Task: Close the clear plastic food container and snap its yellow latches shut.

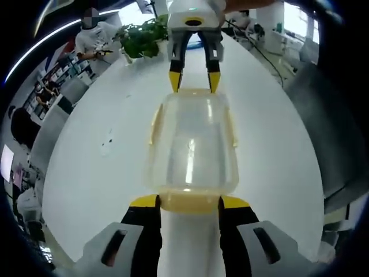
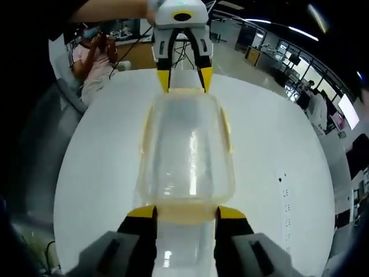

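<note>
1. We see the clear plastic food container (image 1: 193,147) lying lengthwise on the white table (image 1: 104,167), its lid on top, right between our two grippers.
2. Our left gripper (image 1: 188,202) stands with jaws spread, straddling the yellow latch (image 1: 189,202) at the near end, tips touching its corners.
3. Opposite, our right gripper (image 1: 195,79) meets the far end, jaws parted too.
4. From the right gripper view, the right gripper (image 2: 185,212) brackets its own end latch (image 2: 185,214), with the left gripper (image 2: 184,78) across.
5. Side latches (image 1: 154,124) sit along the long edges; we cannot tell whether they are snapped.
6. A potted plant (image 1: 141,39) stands at the table's far end.
</note>
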Demonstrator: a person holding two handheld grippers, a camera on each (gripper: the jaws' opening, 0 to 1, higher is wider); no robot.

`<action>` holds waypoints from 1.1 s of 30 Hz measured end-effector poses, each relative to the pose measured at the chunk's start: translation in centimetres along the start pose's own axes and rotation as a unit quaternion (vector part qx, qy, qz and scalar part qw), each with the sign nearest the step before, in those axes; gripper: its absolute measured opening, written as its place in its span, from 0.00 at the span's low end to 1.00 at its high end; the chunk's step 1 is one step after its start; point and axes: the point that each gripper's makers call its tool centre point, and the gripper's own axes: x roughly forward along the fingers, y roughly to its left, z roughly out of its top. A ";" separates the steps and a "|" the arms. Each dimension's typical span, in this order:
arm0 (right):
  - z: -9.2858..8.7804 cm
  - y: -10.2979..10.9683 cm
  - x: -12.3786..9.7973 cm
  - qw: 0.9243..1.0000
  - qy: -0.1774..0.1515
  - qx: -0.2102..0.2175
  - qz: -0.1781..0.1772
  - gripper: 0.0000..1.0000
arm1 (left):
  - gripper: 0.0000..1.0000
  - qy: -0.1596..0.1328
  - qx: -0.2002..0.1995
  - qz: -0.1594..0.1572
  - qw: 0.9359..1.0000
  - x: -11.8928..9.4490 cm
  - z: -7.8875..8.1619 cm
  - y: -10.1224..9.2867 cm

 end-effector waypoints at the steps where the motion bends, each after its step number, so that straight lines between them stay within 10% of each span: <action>1: -0.3 0.0 -0.1 1.000 0.001 -0.001 0.000 0.36 | 0.36 -0.002 0.000 0.000 1.000 0.1 0.1 0.0; 33: -5.4 0.1 -2.4 1.000 0.026 0.012 0.002 0.36 | 0.35 -0.017 0.007 -0.005 1.000 4.3 3.8 0.0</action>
